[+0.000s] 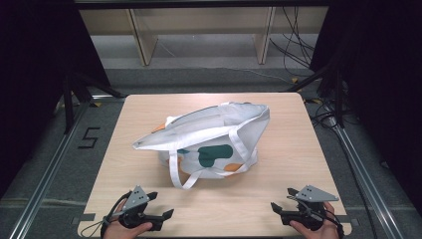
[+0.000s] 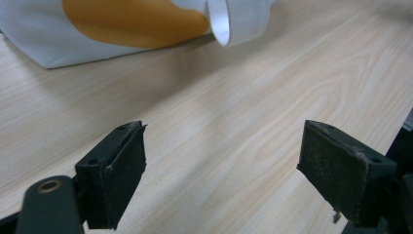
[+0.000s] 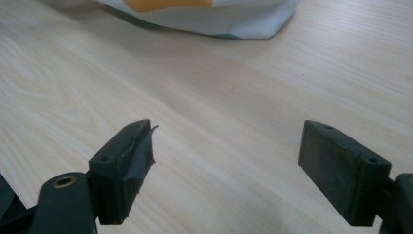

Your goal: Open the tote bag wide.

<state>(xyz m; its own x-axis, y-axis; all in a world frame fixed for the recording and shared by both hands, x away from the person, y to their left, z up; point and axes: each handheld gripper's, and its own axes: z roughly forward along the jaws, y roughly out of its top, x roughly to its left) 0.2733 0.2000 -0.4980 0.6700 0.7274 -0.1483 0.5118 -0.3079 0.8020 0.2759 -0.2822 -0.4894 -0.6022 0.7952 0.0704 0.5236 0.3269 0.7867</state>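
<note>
White tote bag (image 1: 219, 132), green and orange patches

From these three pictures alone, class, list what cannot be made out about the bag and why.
- Contents of the bag: in the high view its own white cloth covers the inside.
- Its far side: hidden behind the bag.
- The rest of the bag in the left claw view: cut off by the top edge, leaving an orange patch and a strap.
- The same in the right claw view.
</note>
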